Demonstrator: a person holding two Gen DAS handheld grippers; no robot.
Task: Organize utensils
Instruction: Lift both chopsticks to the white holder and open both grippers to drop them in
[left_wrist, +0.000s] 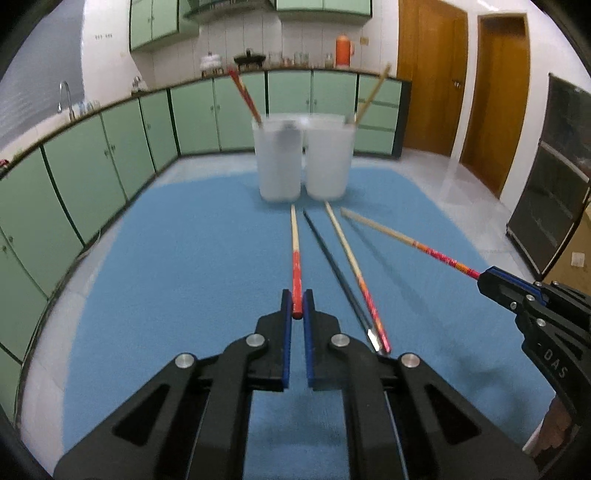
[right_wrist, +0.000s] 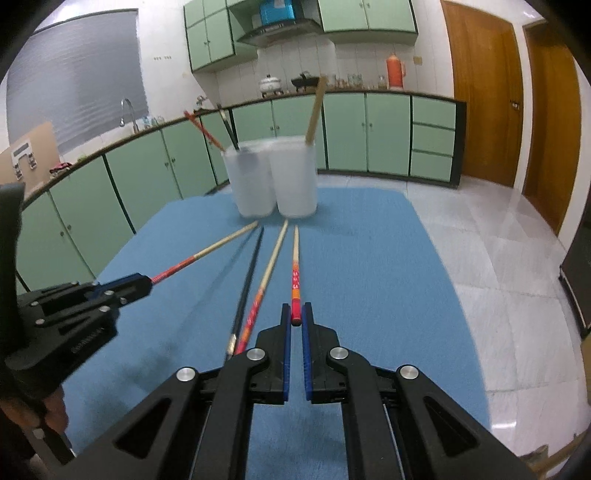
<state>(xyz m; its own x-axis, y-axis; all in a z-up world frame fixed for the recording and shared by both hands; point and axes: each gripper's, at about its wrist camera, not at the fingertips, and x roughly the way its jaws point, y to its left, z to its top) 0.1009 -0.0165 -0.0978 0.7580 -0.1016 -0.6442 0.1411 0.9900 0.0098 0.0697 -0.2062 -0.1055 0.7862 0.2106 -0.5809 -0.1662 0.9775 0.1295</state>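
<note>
The left gripper (left_wrist: 297, 304) is clamped on the red end of a red-handled chopstick (left_wrist: 295, 254) that runs straight ahead of it, while the right gripper (right_wrist: 295, 315) is likewise clenched on the red-and-orange end of a second chopstick (right_wrist: 296, 266) pointing forward from its fingers. Between the two claws, to the right of the left one and to the left of the right one, a black chopstick (left_wrist: 332, 266) and a pale chopstick (left_wrist: 351, 269) with a red patterned end lie side by side on the blue mat (left_wrist: 166, 258). Farther ahead of both grippers, just past the chopstick tips, two frosted cups (left_wrist: 303, 162) stand touching each other, the left one holding a red chopstick (left_wrist: 243, 94) and a black one, the right one a pale chopstick (left_wrist: 373, 94).
</note>
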